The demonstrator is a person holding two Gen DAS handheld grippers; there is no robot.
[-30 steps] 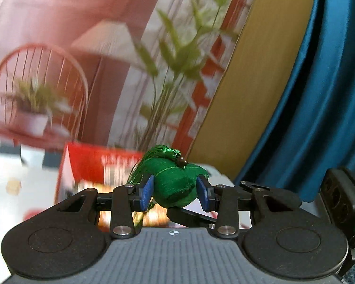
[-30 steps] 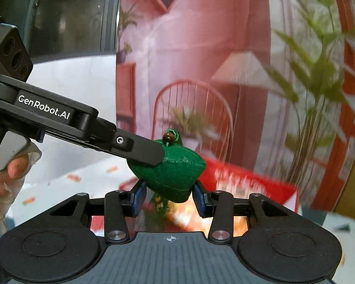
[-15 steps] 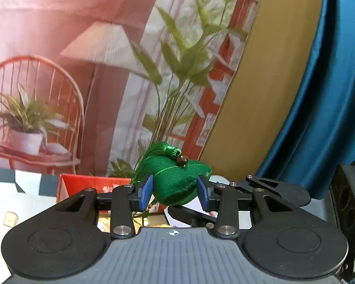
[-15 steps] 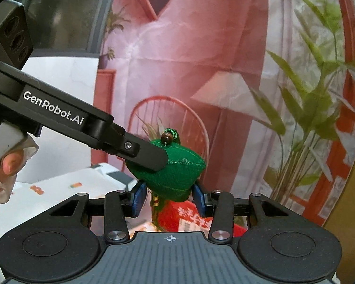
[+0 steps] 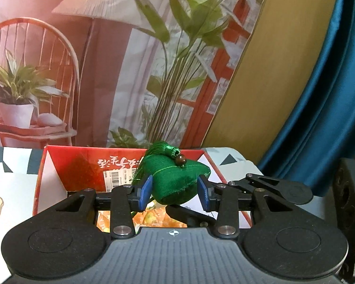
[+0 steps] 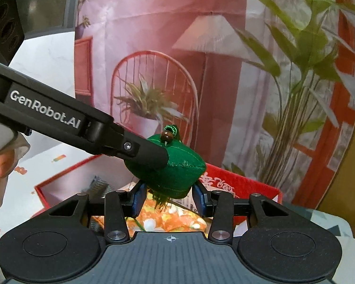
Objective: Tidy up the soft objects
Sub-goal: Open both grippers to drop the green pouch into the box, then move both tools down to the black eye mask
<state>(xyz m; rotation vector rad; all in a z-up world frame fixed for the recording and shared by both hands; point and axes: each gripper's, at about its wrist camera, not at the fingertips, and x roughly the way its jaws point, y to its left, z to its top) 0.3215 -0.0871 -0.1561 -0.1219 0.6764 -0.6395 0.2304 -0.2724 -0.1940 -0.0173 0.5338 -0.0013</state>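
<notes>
A green stuffed fabric pouch (image 5: 177,182) with a brown bead and a green tassel is held in the air by both grippers at once. My left gripper (image 5: 175,193) is shut on the pouch, its blue pads pressing both sides. My right gripper (image 6: 168,197) is also shut on the same pouch (image 6: 177,172), from below. The left gripper's black finger (image 6: 139,151) shows in the right wrist view, pressed on the pouch's left side. An open red box (image 5: 49,172) lies below the pouch, with orange patterned contents (image 6: 168,217) inside.
The red box (image 6: 246,184) stands on a white patterned tabletop (image 5: 11,189). A printed backdrop with a chair, lamp and plants (image 5: 106,59) hangs behind. A blue curtain (image 5: 319,94) is at the right. A person's hand (image 6: 0,163) holds the left gripper's handle.
Both grippers have moved together with the pouch; both views have tilted down and the open red box now shows directly under it. The grip has not changed.
</notes>
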